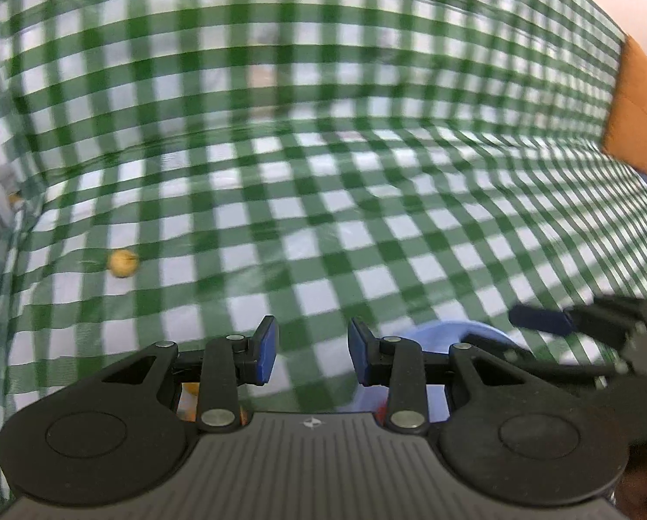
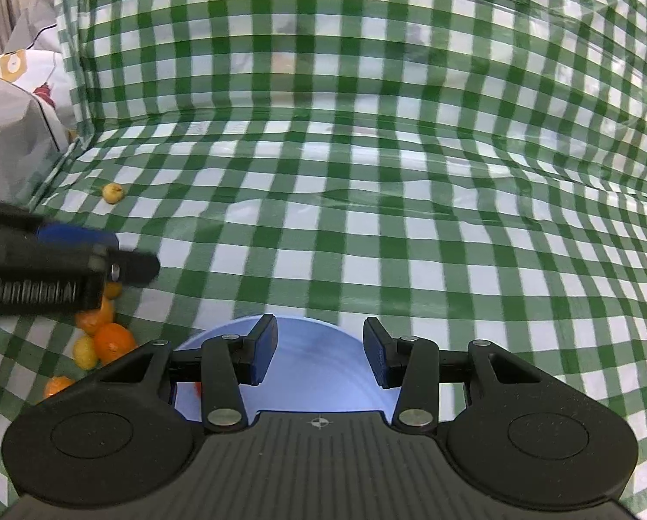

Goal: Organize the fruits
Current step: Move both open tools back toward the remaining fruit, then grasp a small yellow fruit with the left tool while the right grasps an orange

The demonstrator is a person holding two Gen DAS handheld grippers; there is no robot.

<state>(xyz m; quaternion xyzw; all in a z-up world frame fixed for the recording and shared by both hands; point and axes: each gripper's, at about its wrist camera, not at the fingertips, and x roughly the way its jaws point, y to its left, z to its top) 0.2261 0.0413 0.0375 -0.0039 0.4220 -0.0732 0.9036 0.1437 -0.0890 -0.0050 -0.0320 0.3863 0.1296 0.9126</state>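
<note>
My left gripper (image 1: 312, 353) is open over the checked cloth, with nothing between its pads. A small yellow fruit (image 1: 122, 263) lies alone ahead of it to the left. My right gripper (image 2: 320, 356) is also open and empty, hovering above a light blue plate (image 2: 319, 377); a bit of red (image 2: 197, 389) shows at the plate's left, mostly hidden. A cluster of oranges (image 2: 114, 342) and a yellow fruit (image 2: 85, 352) lies left of the plate. Above that cluster are the left gripper's fingers (image 2: 135, 266). The lone small yellow fruit (image 2: 113, 193) sits farther back.
The green and white checked cloth (image 2: 410, 238) covers the surface and rises up a back wall. Grey and white bedding (image 2: 15, 130) borders the left. An orange-brown panel (image 1: 635, 108) stands at the far right. The plate's rim (image 1: 466, 331) shows beside one of the right gripper's fingers (image 1: 540, 320).
</note>
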